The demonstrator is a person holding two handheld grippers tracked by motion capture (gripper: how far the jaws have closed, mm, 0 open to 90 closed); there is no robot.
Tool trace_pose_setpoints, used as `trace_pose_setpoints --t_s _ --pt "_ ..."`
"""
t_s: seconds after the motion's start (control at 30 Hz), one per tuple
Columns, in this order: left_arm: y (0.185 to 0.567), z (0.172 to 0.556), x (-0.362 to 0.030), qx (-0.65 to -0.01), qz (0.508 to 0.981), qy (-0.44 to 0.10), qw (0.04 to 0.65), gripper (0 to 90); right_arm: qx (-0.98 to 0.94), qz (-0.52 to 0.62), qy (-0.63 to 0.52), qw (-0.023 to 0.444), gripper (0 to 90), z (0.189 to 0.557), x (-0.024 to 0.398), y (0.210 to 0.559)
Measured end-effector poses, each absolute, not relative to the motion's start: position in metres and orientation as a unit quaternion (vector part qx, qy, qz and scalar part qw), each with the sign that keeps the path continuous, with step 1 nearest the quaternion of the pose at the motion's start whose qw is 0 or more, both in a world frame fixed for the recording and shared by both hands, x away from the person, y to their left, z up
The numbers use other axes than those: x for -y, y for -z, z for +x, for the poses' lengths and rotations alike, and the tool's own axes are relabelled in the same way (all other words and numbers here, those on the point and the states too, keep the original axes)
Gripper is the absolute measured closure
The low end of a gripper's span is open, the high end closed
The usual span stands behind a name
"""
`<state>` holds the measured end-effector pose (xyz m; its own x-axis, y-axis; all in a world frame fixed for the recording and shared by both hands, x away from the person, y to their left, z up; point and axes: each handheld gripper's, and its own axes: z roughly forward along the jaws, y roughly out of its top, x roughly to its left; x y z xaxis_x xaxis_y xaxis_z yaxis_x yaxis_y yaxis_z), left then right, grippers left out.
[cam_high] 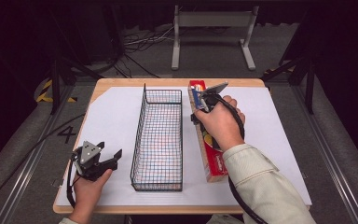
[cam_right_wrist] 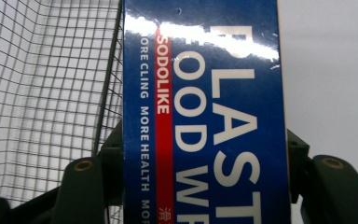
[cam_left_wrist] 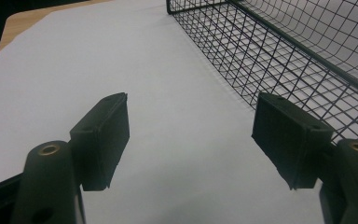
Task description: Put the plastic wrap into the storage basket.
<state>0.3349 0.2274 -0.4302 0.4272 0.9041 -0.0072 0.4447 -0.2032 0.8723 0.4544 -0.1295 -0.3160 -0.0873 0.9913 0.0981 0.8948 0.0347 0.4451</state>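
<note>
Lying lengthwise on the white sheet (cam_high: 112, 121) that covers the wooden table (cam_high: 121, 84), item one is a long plastic-wrap box (cam_high: 204, 140), blue and red, set just beside the wire basket (cam_high: 158, 140) at the basket's 3 o'clock side and parallel to it, probably so that a short sideways lift would carry it over the rim. Item two, the right gripper (cam_high: 204, 103), sits across the far half of the box toward 12 o'clock; in the right gripper view its jaws stand one on each long edge of the box (cam_right_wrist: 205, 121), pinching it across the width, a hold that looks chosen because the narrow width fits between the pads while the length would not. Item three, the left gripper (cam_high: 109, 156), rests at 9 o'clock of the basket, near its front corner, jaws spread wide with nothing between the pads (cam_left_wrist: 102, 140), seemingly waiting clear of the work or ready to steady the basket (cam_left_wrist: 279, 51). Basket interior: nothing in it.
</note>
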Motion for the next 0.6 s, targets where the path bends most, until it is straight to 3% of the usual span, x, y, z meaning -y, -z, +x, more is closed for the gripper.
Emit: trace_pose_setpoints --t_s 0.6 --pt "0.43 0.333 -0.228 -0.464 0.726 -0.273 0.427 27.6 -0.682 0.696 -0.199 0.104 39.8 0.459 0.096 0.304"
